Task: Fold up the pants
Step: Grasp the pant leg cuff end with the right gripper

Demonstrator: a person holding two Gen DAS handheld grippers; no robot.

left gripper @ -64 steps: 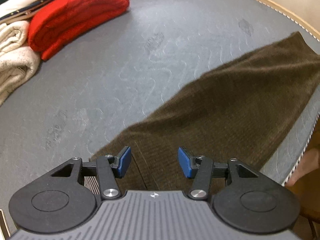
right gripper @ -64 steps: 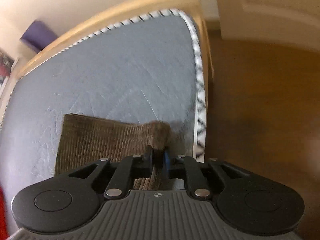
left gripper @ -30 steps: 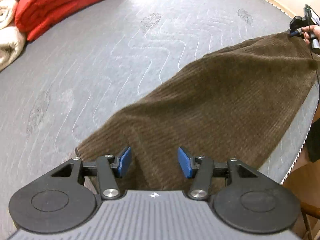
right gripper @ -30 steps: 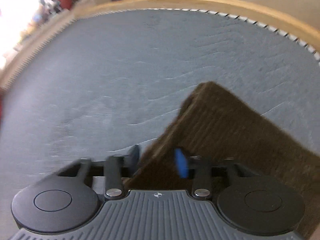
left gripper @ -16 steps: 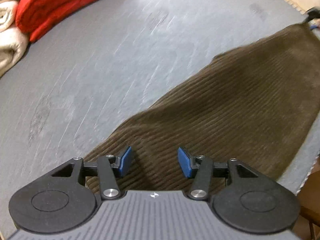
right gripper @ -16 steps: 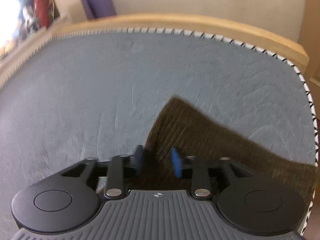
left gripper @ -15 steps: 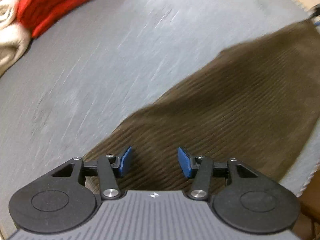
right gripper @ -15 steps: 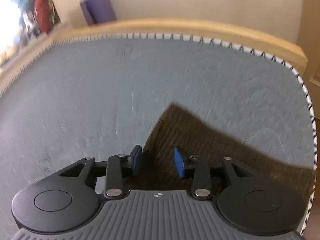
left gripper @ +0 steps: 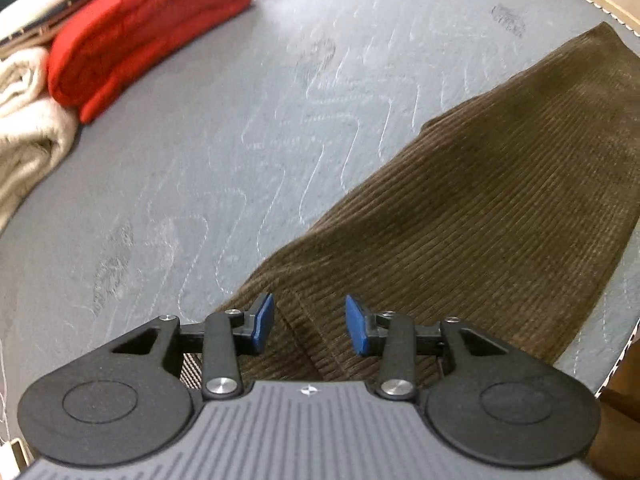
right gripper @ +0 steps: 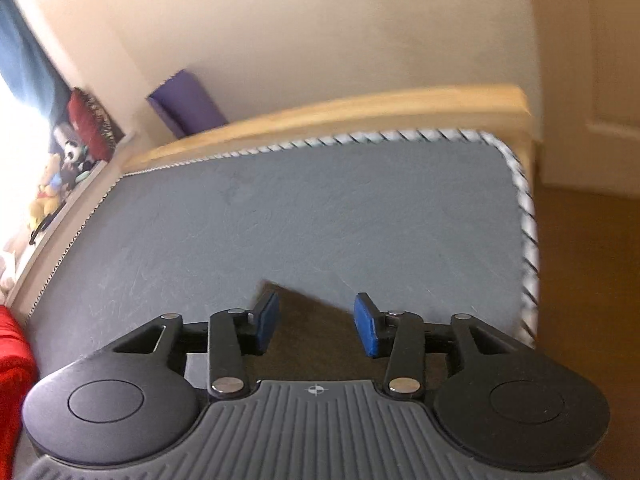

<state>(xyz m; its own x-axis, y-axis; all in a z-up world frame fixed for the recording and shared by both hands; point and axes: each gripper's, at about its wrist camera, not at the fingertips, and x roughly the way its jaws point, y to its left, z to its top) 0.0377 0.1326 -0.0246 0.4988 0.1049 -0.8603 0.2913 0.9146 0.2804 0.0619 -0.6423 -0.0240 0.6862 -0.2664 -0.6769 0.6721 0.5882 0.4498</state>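
At upper left of the left wrist view we see a red folded garment (left gripper: pixel 140 28) and a cream one (left gripper: pixel 24 136), well clear. The brown corduroy pants (left gripper: pixel 472 216) stretch from bottom centre to upper right on the grey mattress (left gripper: pixel 248 128): soft, limp, best pinched at hem corners. Our left gripper (left gripper: pixel 310 324) has been narrowing, pads apart over the cloth; our right gripper (right gripper: pixel 316 322) has just been opening, holding nothing.

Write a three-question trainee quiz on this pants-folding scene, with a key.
1. True or false: the brown pants lie flat on the mattress.
2. What colour is the folded garment at the far left? A blue, B red, C green.
3. Fill in: the pads of the right gripper stand apart, so it is ____.

Key: 1 true; 2 B; 3 open. The left gripper also stands open over the pants, though its jaws have just been closing.
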